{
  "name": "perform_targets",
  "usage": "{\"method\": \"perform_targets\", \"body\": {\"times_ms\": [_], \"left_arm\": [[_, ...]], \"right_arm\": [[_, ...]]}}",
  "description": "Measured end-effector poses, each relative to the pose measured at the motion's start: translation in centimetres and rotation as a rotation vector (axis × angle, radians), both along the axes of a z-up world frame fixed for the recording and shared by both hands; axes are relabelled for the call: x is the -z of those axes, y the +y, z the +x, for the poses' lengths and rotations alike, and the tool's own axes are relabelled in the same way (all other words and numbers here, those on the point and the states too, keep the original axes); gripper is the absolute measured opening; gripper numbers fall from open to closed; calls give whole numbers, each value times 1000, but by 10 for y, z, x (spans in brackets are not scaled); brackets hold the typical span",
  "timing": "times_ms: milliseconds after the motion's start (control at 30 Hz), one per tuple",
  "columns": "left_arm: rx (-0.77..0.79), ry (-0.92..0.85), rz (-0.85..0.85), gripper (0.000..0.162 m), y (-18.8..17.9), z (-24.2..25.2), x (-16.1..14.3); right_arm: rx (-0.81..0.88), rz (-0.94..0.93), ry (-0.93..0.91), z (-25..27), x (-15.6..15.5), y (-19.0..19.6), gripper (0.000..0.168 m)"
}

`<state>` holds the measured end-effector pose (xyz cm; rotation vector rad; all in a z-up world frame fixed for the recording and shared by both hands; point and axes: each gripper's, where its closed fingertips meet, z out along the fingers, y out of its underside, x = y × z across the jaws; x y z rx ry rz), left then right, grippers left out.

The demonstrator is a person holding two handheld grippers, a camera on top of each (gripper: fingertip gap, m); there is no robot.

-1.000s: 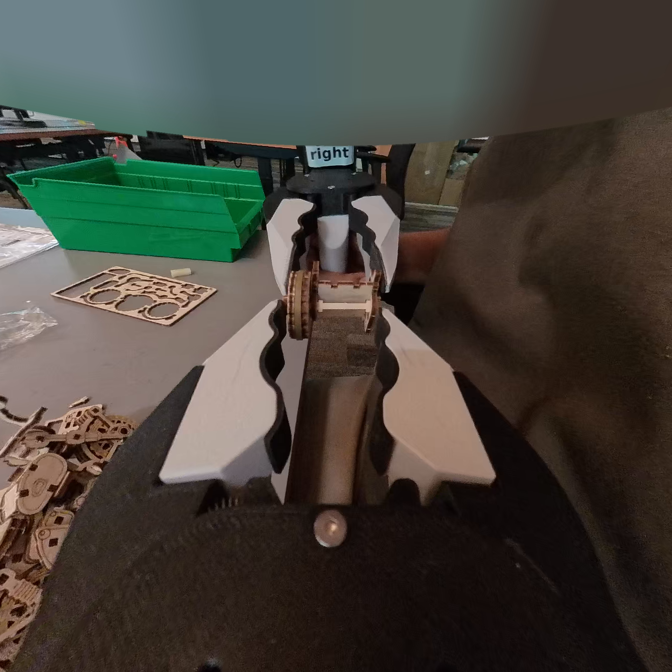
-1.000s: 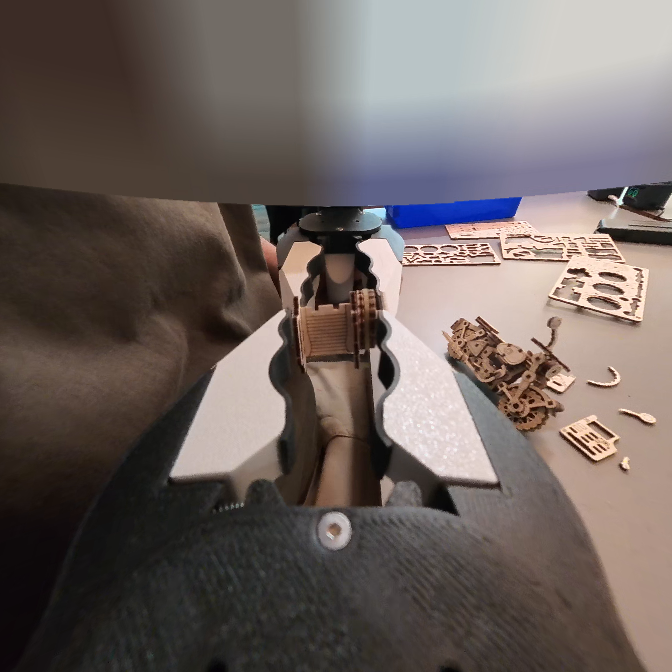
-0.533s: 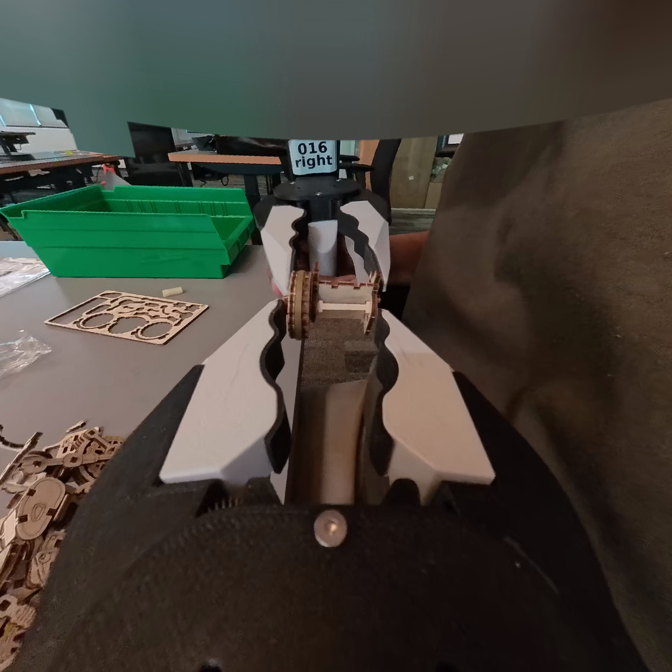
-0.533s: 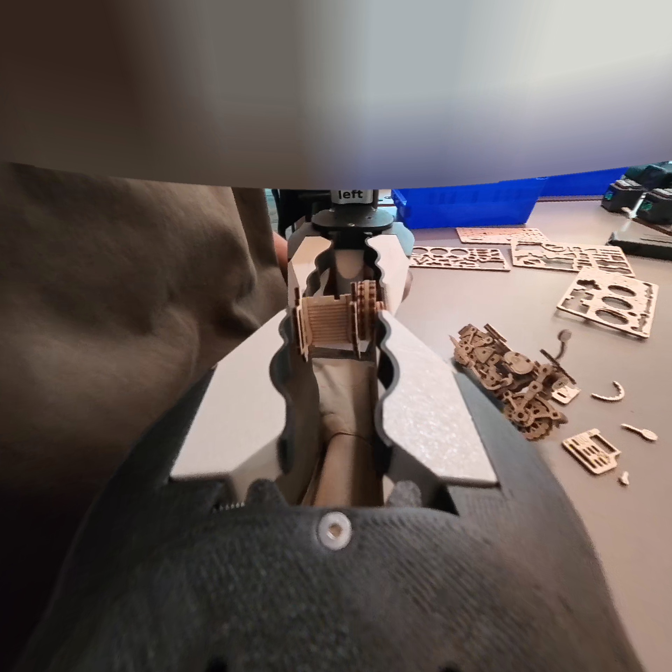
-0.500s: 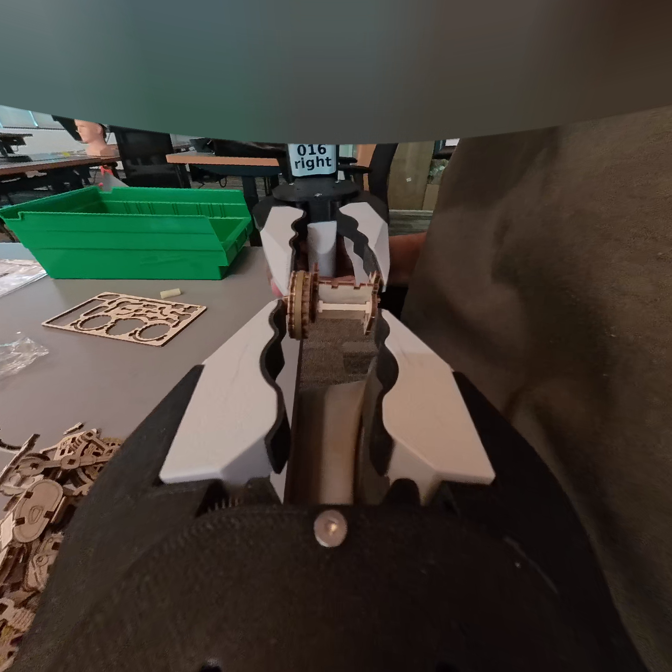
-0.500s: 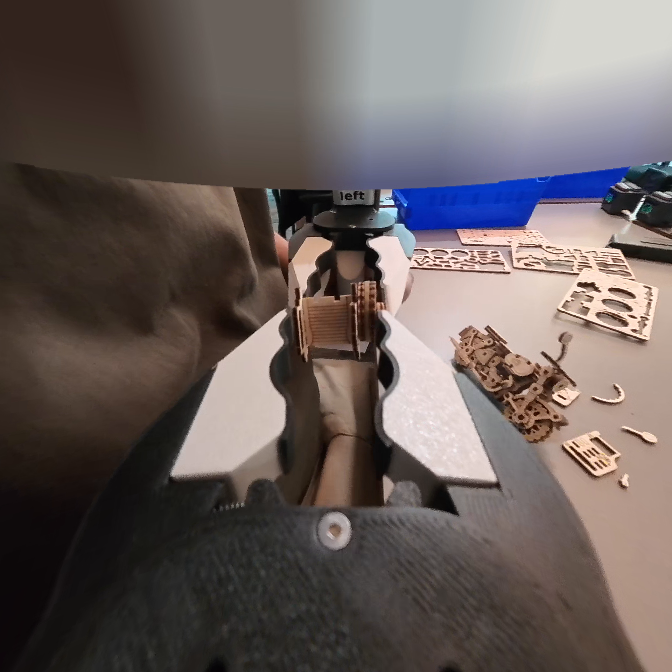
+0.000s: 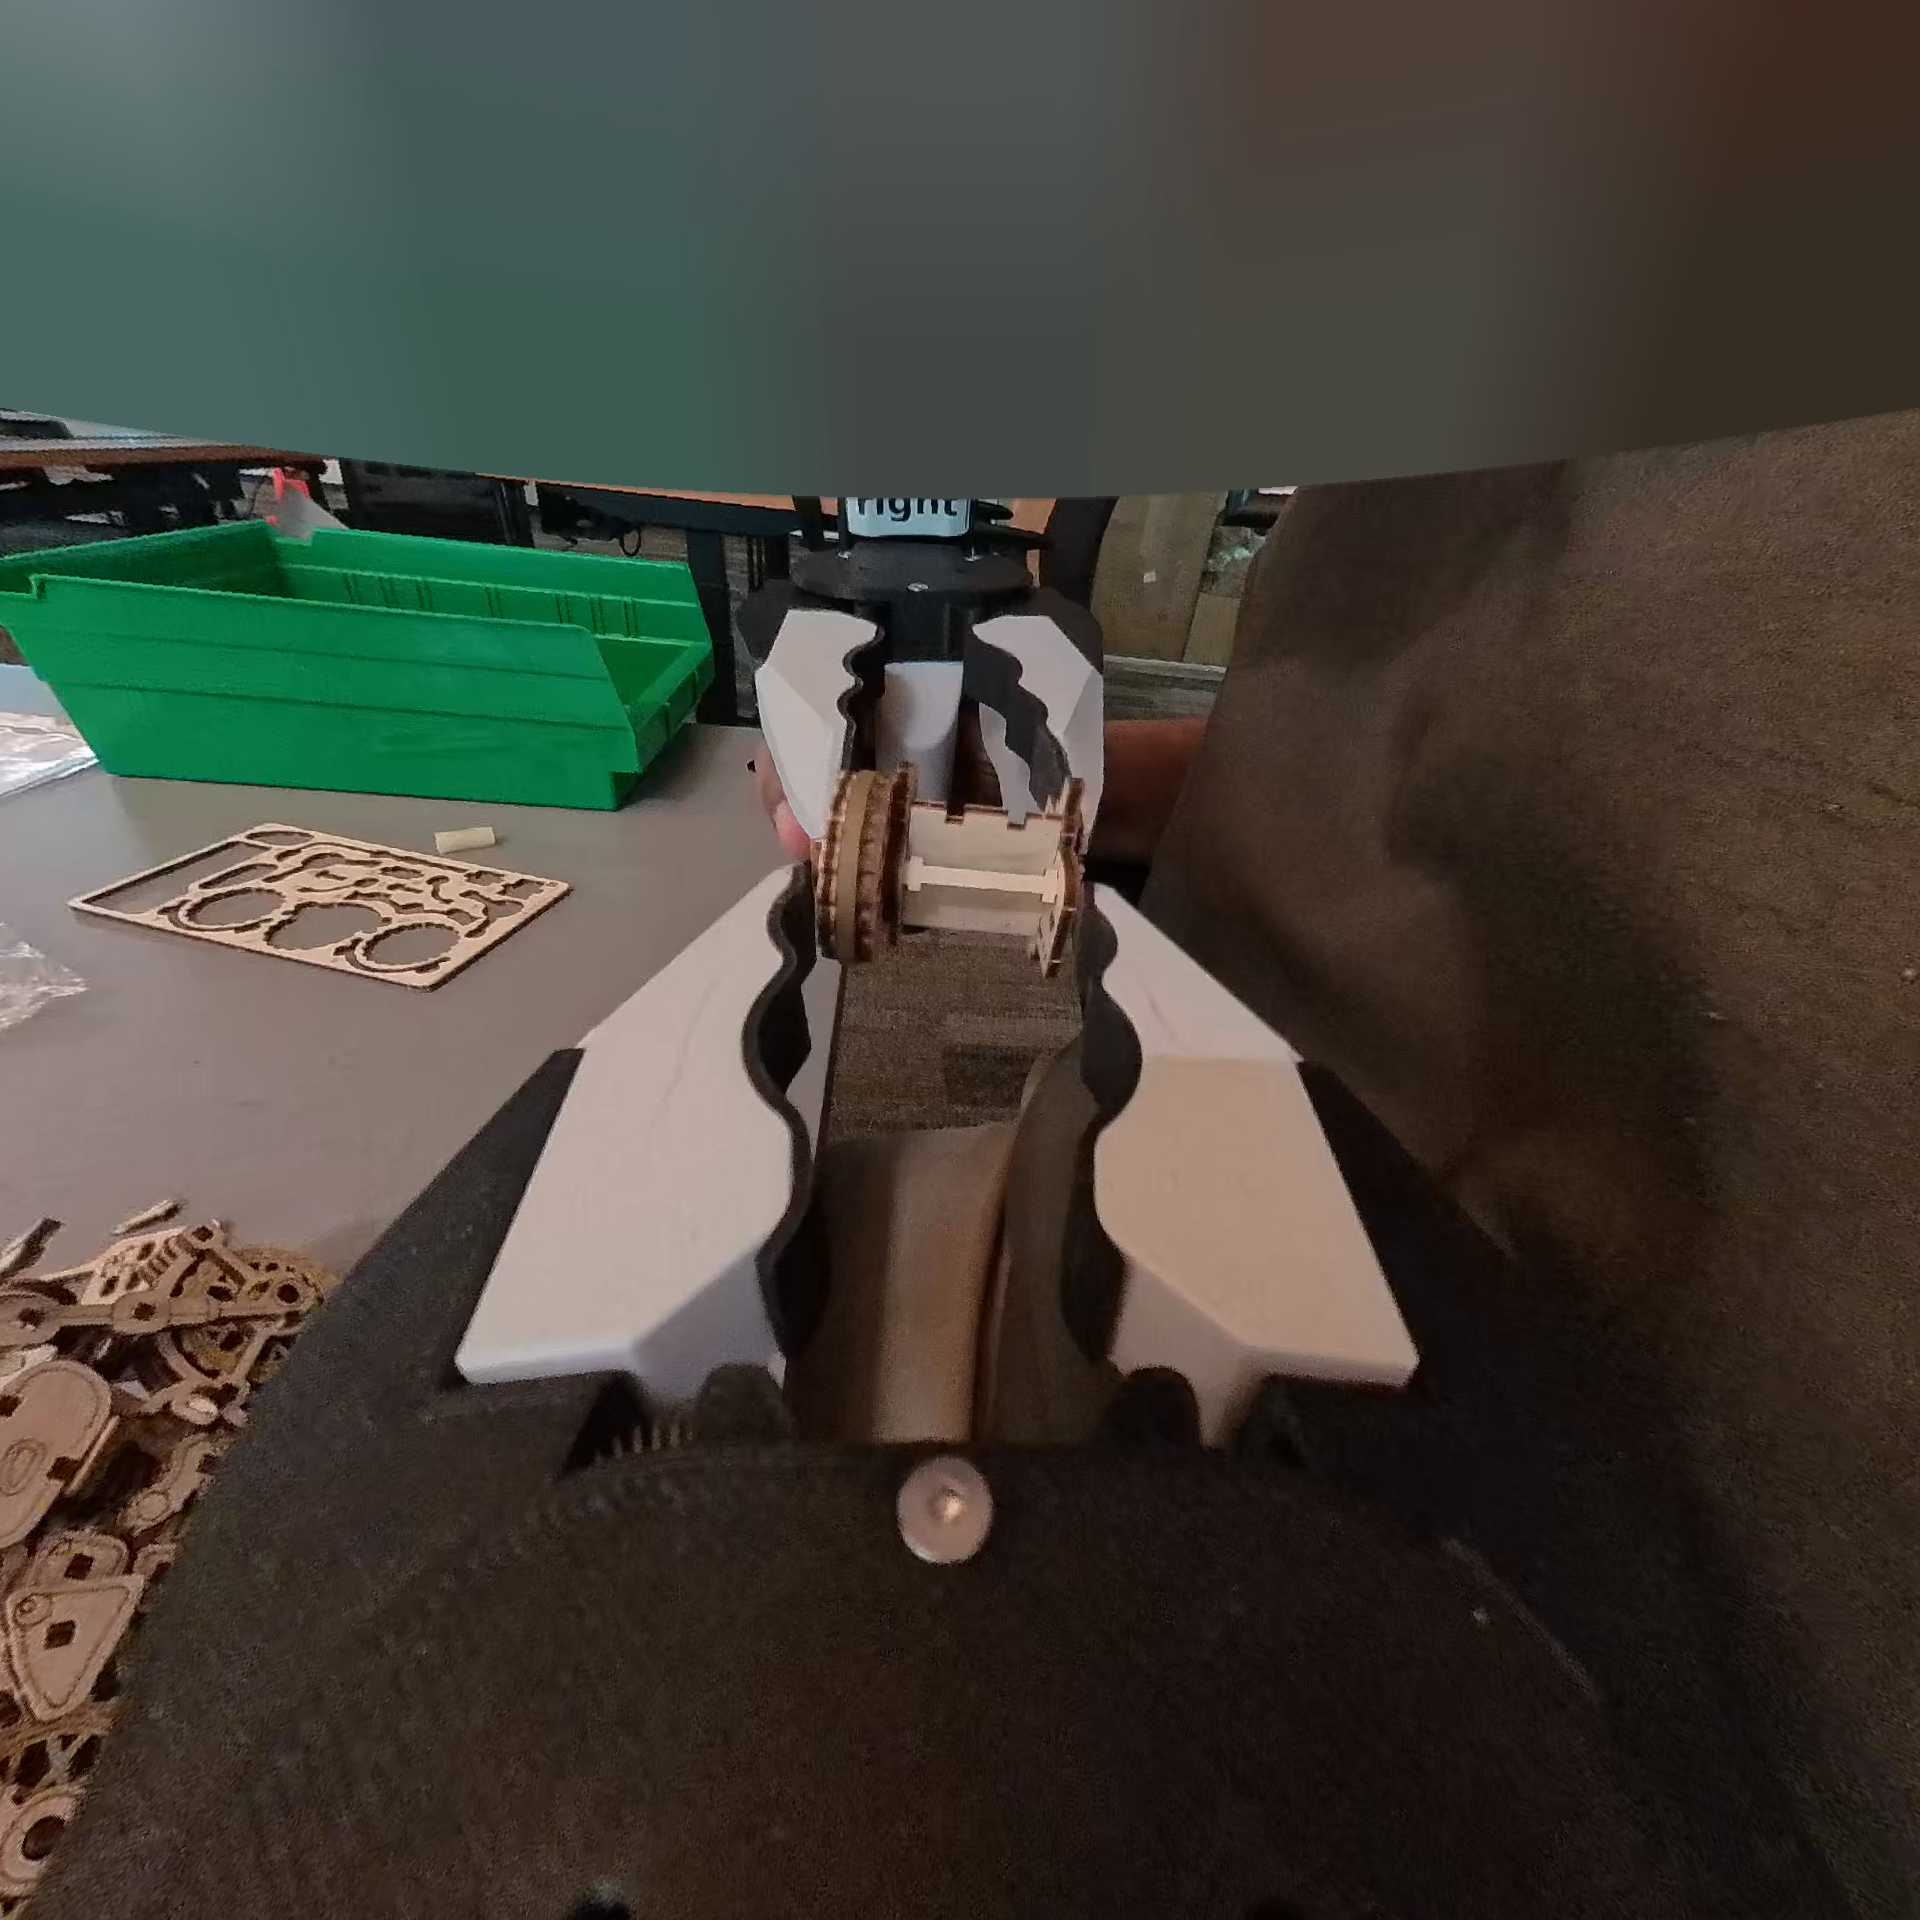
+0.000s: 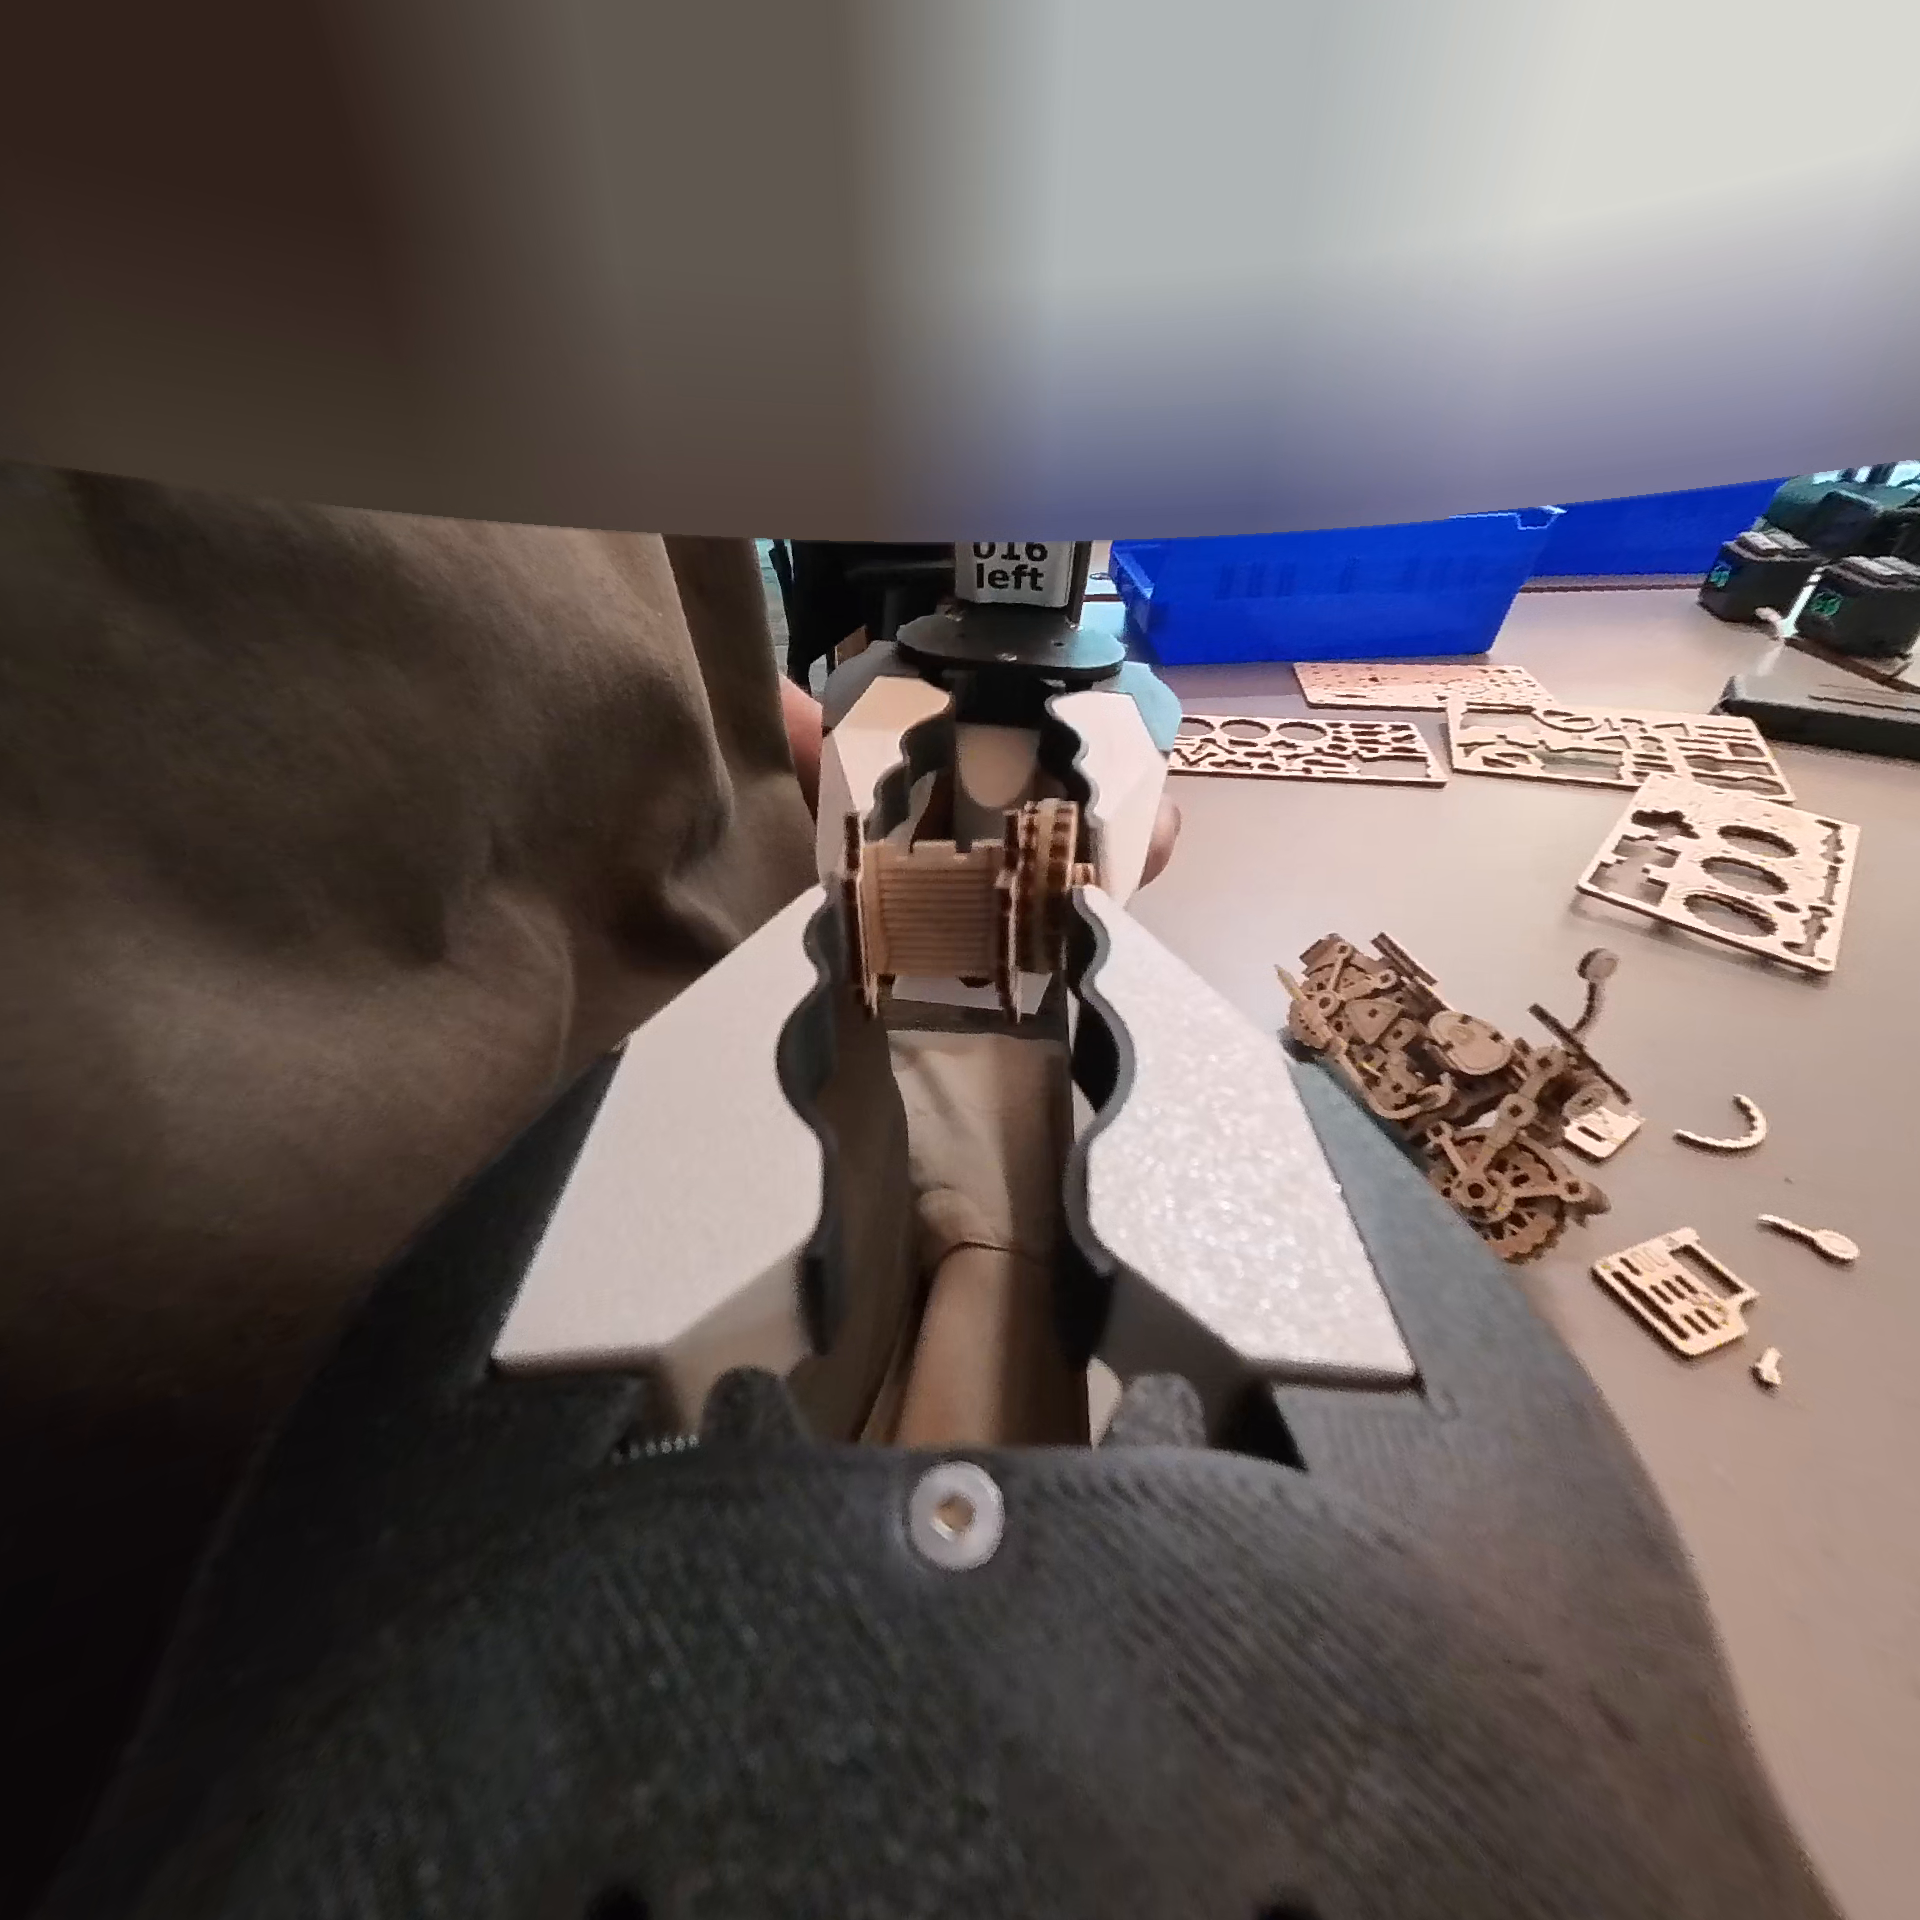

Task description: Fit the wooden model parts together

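Observation:
A small wooden assembly (image 7: 982, 873), a slatted box frame with a stack of gear wheels (image 7: 857, 878) at one end, hangs in the air between both grippers. My left gripper (image 7: 945, 914) is shut on it from the near side. My right gripper (image 7: 940, 790) faces it and is shut on the same assembly from the far side. In the right wrist view, my right gripper (image 8: 956, 925) clamps the slatted frame (image 8: 930, 920), with the gears (image 8: 1044, 873) at its right end. The left gripper (image 8: 977, 842) holds it opposite.
A person's brown-clad torso (image 7: 1558, 1039) is close beside the grippers. On the grey table are a green bin (image 7: 353, 665), a cut-out wooden sheet (image 7: 322, 904), a pile of wooden parts (image 7: 94, 1382), a blue bin (image 8: 1330, 603), more sheets (image 8: 1714, 883), another parts pile (image 8: 1444, 1081) and a loose slotted piece (image 8: 1673, 1288).
Both grippers stay shut on the assembly. The joined pair has shifted and tilted slightly in the air, so the table behind has moved a little in both views.

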<state>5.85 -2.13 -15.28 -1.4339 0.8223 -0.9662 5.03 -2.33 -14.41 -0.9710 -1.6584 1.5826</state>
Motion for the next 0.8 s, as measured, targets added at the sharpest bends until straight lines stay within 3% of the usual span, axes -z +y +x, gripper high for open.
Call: {"method": "perform_targets", "body": {"times_ms": [233, 400, 800], "left_arm": [[-20, -17, 17, 45, 1, -3, -4], [-2, 3, 21, 45, -1, 0, -2], [-15, -3, 19, 45, 1, 0, -2]], "right_arm": [[10, -9, 3, -1, -1, 1, 44], [17, -17, -4, -3, -1, 1, 55], [16, -18, -1, -2, -2, 1, 49]]}}
